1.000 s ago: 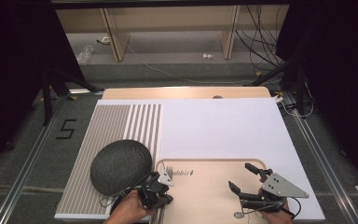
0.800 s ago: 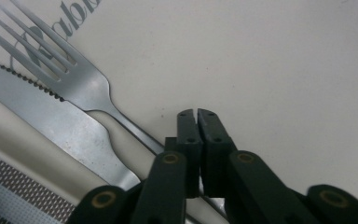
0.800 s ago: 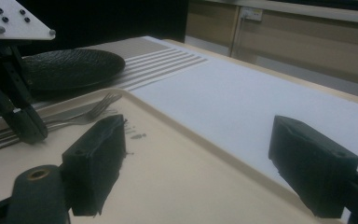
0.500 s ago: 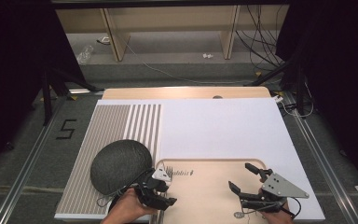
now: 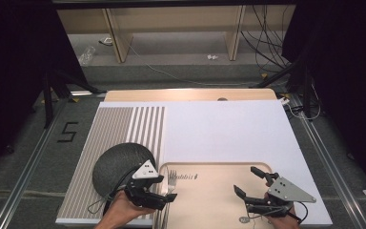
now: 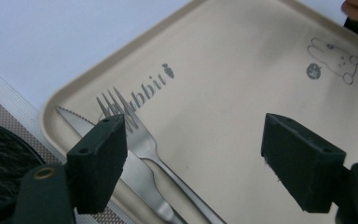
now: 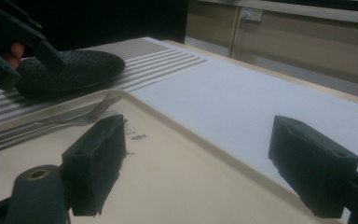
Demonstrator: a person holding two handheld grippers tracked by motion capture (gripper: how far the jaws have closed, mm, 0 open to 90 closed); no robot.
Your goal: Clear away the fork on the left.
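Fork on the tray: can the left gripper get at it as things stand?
Probably yes. The left gripper hangs open just above the fork, nothing between them; the knife lying tight alongside could get caught too.

On the counter [image 5: 228, 129] a tan tray [image 5: 209, 200] lies at six o'clock, a fork [image 5: 171, 181] along its left edge. The left hand-held gripper [image 5: 164, 191] hangs at the fork, its jaws having just been opening, nothing between them. A dark plate [image 5: 119, 164] sits at eight o'clock on the striped mat [image 5: 124, 124]. The right hand-held gripper [image 5: 248, 183] hovers over the tray's right part, jaws apart.
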